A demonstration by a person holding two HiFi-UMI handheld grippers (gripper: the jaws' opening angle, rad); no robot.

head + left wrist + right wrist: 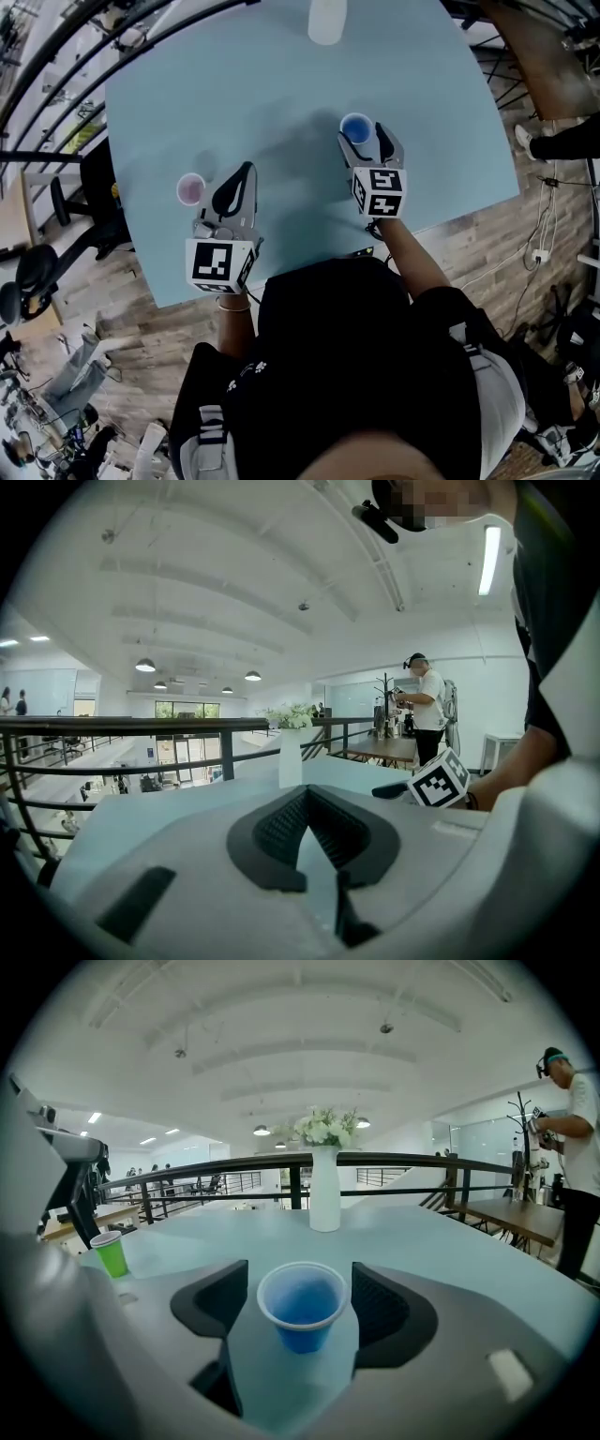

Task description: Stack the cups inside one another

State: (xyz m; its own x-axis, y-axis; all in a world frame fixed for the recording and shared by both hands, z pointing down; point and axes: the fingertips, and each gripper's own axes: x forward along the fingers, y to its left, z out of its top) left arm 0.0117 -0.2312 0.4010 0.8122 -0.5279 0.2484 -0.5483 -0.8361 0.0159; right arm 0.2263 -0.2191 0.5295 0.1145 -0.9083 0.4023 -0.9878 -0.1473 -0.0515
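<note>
Right tool (300, 1286) has its ribbed dark pads spread wide. The blue cup (302, 1312) stands upright on the smooth pale-blue tabletop (281, 84) right between them, and the pads aren't pressing on it. It's a tapered plastic cup with a white rolled rim. Left tool (307, 794) is pinched together at the tips with nothing in it, and the round pink cup (190, 189) is just beside it. A green cup (112, 1252) stands well apart, and a smooth white vase (324, 1188) is near the far edge.
</note>
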